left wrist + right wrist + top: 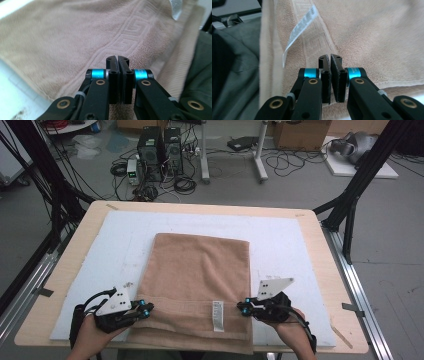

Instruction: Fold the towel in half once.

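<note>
Clearly the towel (197, 280) is the thing being worked: a tan terry cloth lying flat in the middle of the high view, on a white pad (280, 240) that covers a wooden table (327, 265). Its near edge runs to the bottom of the frame and hangs just over the pad's front edge. A woven key-pattern band crosses it near that edge, and a white label (218, 315) lies on the band at lower centre. The cloth appears doubled, with a second layer showing along the near hem.

The left gripper (145, 309) sits at the towel's lower-left edge and the right gripper (243, 308) at its lower-right edge, each held by a hand coming in from the bottom. In the left gripper view the jaws are pressed together with no cloth visible between them; in the right gripper view they stand nearly together, a thin slit remaining, again with nothing visibly pinched.

I judge the step to be taking both near corners for a fold. To do it well, each jaw pair should part, slide around the hem so all layers are caught, and close at matching spots, so the edge lifts level without sagging or skewing.
</note>
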`<state>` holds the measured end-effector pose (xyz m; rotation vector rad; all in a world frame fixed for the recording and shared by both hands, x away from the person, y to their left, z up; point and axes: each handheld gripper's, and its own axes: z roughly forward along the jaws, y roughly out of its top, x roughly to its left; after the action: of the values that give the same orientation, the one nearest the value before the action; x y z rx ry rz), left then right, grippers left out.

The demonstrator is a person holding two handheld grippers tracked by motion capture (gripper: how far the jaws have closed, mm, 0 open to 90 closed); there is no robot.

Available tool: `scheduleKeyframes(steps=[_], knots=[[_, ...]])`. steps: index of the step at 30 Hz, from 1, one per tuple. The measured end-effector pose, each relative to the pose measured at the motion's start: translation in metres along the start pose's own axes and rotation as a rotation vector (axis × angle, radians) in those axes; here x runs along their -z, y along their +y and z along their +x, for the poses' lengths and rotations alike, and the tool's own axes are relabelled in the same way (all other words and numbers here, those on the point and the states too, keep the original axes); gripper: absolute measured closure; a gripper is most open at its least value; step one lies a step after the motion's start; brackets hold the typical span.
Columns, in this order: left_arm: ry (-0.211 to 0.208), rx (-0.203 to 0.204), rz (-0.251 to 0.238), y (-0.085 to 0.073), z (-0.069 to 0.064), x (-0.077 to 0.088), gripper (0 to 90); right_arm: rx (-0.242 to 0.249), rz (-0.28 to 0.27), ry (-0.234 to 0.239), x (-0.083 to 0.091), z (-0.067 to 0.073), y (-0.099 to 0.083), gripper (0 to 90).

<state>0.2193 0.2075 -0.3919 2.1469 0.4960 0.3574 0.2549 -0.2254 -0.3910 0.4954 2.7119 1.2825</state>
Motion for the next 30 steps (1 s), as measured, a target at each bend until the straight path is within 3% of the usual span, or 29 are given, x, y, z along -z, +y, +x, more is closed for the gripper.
scheduleKeyframes(steps=[3,6,9,12,16,21,23,26,30], knots=[[-0.029,0.007,0.016,-0.001,-0.003,-0.003,87.1,-0.009,0.004,0.008,0.008,0.000,-0.003,86.9],[-0.051,0.004,0.057,-0.013,-0.007,-0.014,86.3,-0.019,0.045,0.029,0.003,0.003,-0.014,85.6],[-0.040,0.042,0.070,-0.025,-0.004,-0.021,74.0,-0.043,0.044,0.042,-0.004,0.003,-0.025,76.7],[-0.028,0.059,0.058,-0.029,-0.001,-0.020,70.1,-0.078,0.009,0.038,-0.001,0.001,-0.028,72.5],[-0.008,0.050,0.070,-0.030,0.003,-0.022,70.0,-0.058,-0.009,0.049,-0.002,0.003,-0.024,70.6],[0.015,0.053,0.097,-0.039,0.007,-0.030,69.3,-0.035,0.023,0.066,-0.019,0.009,-0.026,65.6],[0.007,0.067,0.081,-0.042,0.009,-0.031,69.1,-0.035,0.051,0.063,-0.026,0.010,-0.028,63.6],[0.003,0.077,0.070,-0.044,0.011,-0.031,69.0,-0.026,0.089,0.056,-0.036,0.011,-0.032,63.5],[0.015,0.067,0.079,-0.043,0.011,-0.030,68.0,-0.024,0.086,0.049,-0.036,0.010,-0.035,67.5]])
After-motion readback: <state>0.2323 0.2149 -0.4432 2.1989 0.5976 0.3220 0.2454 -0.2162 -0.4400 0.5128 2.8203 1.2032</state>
